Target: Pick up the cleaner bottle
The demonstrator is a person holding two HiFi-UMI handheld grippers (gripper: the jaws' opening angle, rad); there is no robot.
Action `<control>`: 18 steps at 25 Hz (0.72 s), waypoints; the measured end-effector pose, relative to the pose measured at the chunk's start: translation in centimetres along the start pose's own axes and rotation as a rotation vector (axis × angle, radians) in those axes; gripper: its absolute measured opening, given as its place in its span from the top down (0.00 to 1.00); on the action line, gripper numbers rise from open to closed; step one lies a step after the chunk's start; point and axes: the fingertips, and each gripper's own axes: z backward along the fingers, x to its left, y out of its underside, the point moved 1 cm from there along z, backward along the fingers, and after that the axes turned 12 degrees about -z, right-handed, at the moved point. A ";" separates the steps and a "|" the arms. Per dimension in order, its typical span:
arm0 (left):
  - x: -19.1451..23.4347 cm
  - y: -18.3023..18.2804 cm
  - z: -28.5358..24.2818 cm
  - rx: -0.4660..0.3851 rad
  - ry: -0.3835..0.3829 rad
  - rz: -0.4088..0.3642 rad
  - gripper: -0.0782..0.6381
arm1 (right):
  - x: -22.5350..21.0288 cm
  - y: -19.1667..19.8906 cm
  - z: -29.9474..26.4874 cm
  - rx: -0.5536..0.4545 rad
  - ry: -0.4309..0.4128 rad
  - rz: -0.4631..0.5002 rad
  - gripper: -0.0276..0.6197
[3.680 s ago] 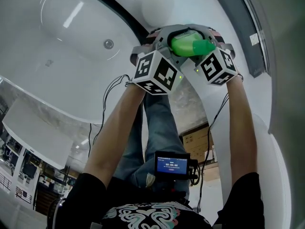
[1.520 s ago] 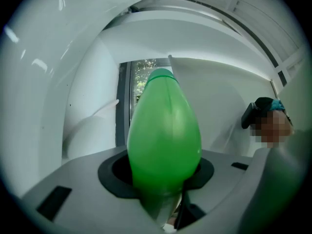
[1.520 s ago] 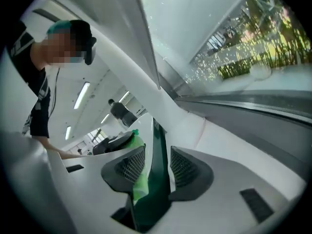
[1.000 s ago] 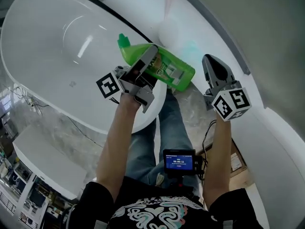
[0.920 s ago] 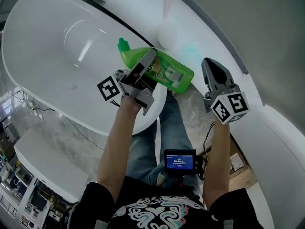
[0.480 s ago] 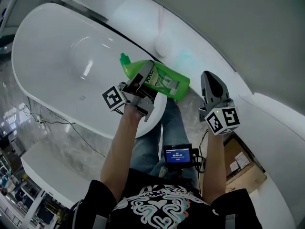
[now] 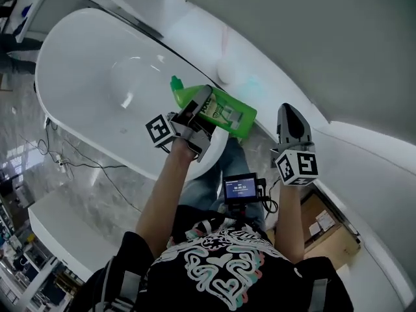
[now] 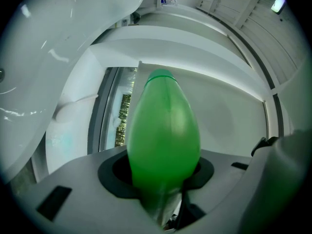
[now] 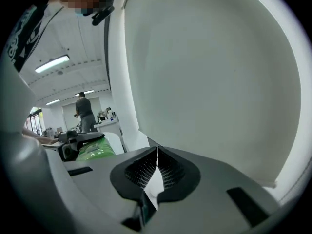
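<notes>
Head view shows white bathtub just beside cleaner bottle.

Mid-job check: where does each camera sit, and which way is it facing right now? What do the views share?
Head view: on the person's head, facing steeply down at the bathtub; both forearms, left claw and right claw show.
Left gripper view: on the left claw, facing along its jaws, which are clamped on the green bottle.
Right gripper view: on the right claw, jaws shut and empty, facing a white curved wall.
Shared: the green bottle appears in all three.
</notes>
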 end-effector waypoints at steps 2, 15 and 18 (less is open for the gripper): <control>-1.7 -0.3 0.1 -0.010 0.010 0.001 0.63 | 0.7 -1.7 0.9 -0.014 0.016 0.026 0.91; -8.2 -0.4 -1.0 0.006 0.025 -0.029 0.63 | 2.5 -8.5 5.0 -0.095 0.034 0.072 0.91; -9.1 -0.5 -1.0 0.009 0.029 -0.024 0.63 | 3.0 -9.1 4.9 -0.093 0.048 0.115 0.91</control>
